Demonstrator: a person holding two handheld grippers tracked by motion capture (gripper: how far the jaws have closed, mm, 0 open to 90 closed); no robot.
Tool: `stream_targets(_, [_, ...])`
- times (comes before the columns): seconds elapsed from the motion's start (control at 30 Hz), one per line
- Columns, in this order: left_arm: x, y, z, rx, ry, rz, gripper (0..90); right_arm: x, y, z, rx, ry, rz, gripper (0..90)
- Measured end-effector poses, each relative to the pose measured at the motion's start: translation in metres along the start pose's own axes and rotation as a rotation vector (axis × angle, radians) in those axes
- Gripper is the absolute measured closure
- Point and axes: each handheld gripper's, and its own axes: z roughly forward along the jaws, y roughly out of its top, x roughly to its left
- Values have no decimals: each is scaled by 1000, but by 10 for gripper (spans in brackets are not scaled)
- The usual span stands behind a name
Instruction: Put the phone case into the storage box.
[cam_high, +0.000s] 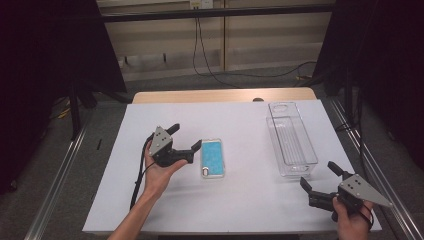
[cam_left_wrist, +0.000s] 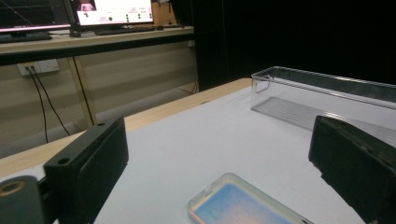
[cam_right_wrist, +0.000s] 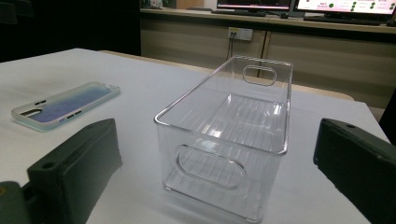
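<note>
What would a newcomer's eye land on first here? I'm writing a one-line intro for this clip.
Probably the phone case with its bright blue face, lying flat near the middle of the white table. Just left of it the left gripper is held with its jaws open, close to the case's edge. On the right stands a long clear plastic bin, empty, with the right gripper open just short of its near end.

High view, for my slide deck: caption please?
Open left gripper beside a blue phone case; open right gripper near an empty clear bin.
</note>
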Motion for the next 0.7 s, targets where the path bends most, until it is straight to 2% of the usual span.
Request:
stream_targets(0.17, [2, 2, 8, -7, -4, -7, 63, 1, 0, -1, 1, -3, -1, 0])
stream_targets(0.2, [1, 4, 13, 7, -5, 11, 65, 1, 0, -1, 0, -1, -1, 0])
stream_targets(0.4, [0, 9, 27, -4, -16, 23, 85, 1, 1, -1, 1, -4, -2, 0])
stream_targets(0.5, [0, 13, 39, -9, -32, 7, 104, 1, 1, -1, 1, -5, -3, 0])
stream_targets(0.7, [-3, 15, 49, 11, -52, 4, 180, 1, 1, 0, 1, -2, -2, 0])
